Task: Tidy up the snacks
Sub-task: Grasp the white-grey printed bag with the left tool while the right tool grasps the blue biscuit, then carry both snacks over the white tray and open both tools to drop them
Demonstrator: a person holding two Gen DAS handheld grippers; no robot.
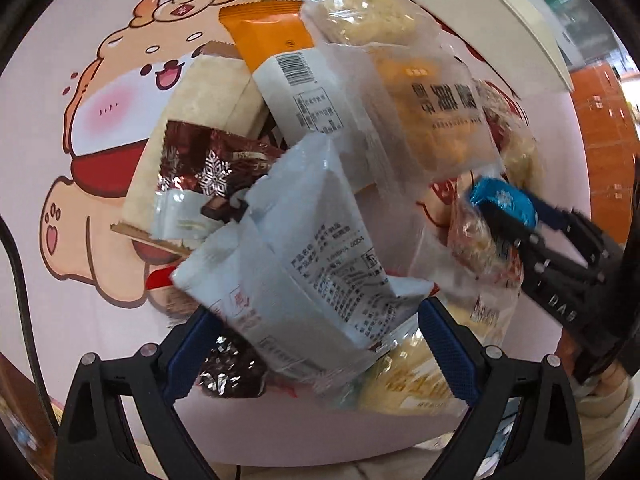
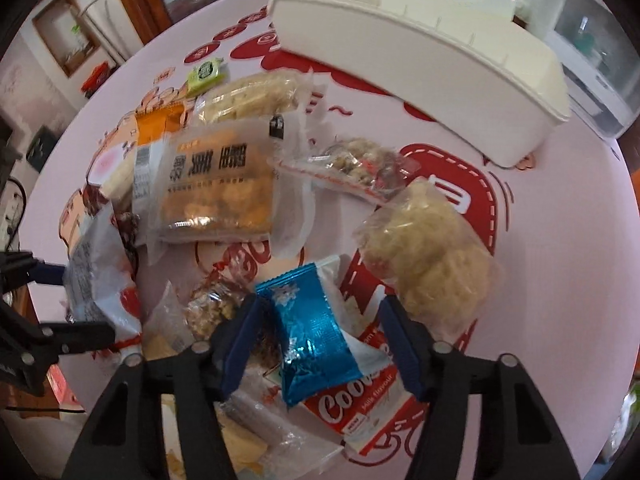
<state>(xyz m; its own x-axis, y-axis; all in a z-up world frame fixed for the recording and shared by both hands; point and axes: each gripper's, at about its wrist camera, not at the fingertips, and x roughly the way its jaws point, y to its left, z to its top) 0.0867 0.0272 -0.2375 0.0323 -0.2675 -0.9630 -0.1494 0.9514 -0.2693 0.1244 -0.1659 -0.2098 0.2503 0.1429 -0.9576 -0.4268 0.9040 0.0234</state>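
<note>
A pile of snack packets lies on a pink cartoon tablecloth [image 1: 60, 60]. My left gripper [image 1: 316, 344] is closed around a pale blue-white packet [image 1: 304, 264] and holds it over the pile; it also shows at the left of the right wrist view [image 2: 92, 280]. My right gripper [image 2: 320, 340] holds a shiny blue packet [image 2: 312, 328] between its fingers, above a red and white cookie packet [image 2: 360, 404]. In the left wrist view the right gripper [image 1: 508, 216] comes in from the right with the blue packet [image 1: 504, 200]. A white bin [image 2: 420, 60] stands at the back.
The pile holds an orange and white bar [image 1: 280, 64], a brown foil packet [image 1: 208, 164], a clear bag of yellow crackers [image 2: 216, 188], a nut bar [image 2: 360, 164], a puffed rice bag [image 2: 432, 256] and a green packet [image 2: 206, 72].
</note>
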